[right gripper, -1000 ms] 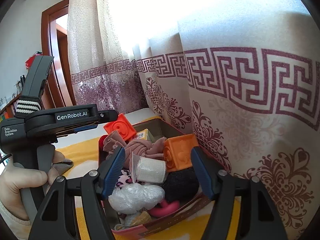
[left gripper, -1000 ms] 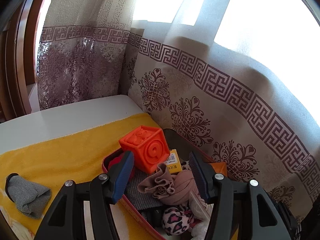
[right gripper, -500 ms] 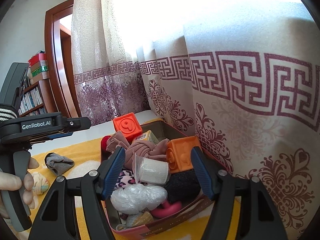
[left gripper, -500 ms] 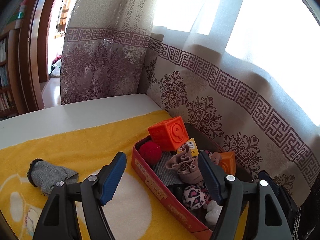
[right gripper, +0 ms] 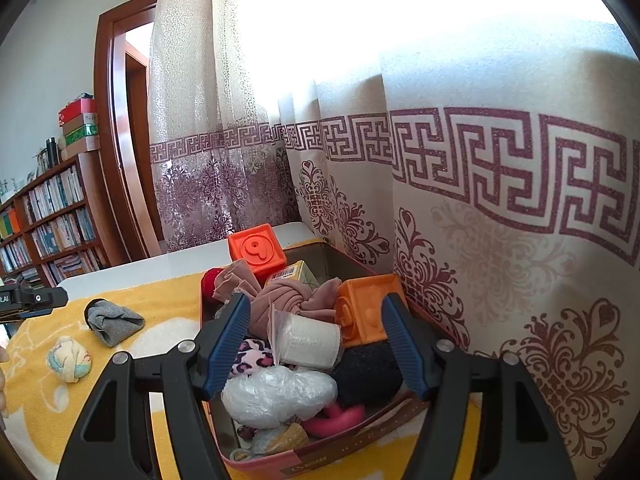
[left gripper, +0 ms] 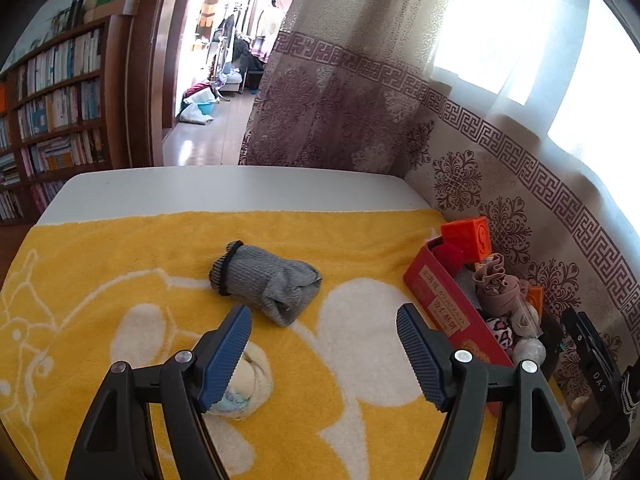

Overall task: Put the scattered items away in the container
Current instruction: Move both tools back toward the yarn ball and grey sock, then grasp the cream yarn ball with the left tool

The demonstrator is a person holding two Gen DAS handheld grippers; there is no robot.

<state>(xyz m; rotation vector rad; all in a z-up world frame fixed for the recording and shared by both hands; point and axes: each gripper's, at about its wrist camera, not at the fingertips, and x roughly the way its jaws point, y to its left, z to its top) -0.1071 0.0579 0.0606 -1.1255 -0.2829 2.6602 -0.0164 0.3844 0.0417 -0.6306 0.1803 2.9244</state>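
Red box [right gripper: 312, 462] at the right end of the bench, against the curtain, already heaped: orange blocks, pink cloth, a plastic bag, a leopard-print ball. Most of the tidying looks done. Left on the yellow towel [left gripper: 120, 264], from the left: a pale cloth ball [right gripper: 69, 358], then a rolled grey sock [left gripper: 266, 282]. Left tool [left gripper: 324, 344] empty, released wide, just short of the sock. Right tool [right gripper: 314, 346] spread, gripping nothing, hanging over the box.
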